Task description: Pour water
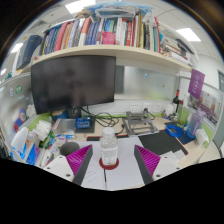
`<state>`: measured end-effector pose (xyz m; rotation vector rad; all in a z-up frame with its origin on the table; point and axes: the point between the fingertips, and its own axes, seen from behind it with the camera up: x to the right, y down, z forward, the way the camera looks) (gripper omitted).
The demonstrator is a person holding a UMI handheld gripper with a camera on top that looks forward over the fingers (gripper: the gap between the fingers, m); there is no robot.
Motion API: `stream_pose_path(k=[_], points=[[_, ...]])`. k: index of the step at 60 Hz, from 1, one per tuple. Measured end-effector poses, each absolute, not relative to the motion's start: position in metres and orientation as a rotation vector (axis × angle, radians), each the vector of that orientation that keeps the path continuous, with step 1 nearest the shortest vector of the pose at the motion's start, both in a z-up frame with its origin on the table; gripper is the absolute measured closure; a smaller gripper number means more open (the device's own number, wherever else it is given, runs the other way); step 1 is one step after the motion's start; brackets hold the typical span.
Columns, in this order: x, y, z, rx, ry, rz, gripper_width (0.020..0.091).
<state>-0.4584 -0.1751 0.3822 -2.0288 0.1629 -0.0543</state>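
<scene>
One bottle point(109, 147) lower centre of frame, upright on surface point(140, 140), long axis vertical | stands between claw point(110, 166) fingers, slightly ahead | claw open, gap visible either side | judged next: close on bottle, then lift.

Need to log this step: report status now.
Tool open, not gripping. Bottle upright on desk between its fingers, cap on. Monitor beyond; nothing in the way.
</scene>
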Motion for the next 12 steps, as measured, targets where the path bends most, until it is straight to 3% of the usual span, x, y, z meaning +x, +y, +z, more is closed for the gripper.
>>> stream_pose_path(k=[12], points=[[-0.460, -0.187, 0.400, -2.015, 0.171, -0.079, 0.0245]])
